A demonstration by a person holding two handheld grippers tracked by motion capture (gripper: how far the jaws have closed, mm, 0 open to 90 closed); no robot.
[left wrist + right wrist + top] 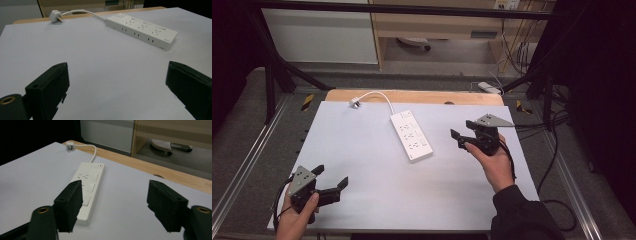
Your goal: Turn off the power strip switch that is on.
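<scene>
White power strip (411, 135), white plug (354, 103), pale grey table sheet (362, 165), black hand-held gripper (462, 133)

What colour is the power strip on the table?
White, like its cable and plug; the power strip shows best in the left gripper view.

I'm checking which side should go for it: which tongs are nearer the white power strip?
Right. The right tongs, open and empty, hover just beside the white rectangular plastic power strip. The left tongs, also open, sit far off at the table's near corner.

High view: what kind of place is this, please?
Probably a lab or workshop recording station: a dark metal frame surrounds the white-covered table, loose cables lie on grey floor, and a wooden bench stands behind.
</scene>
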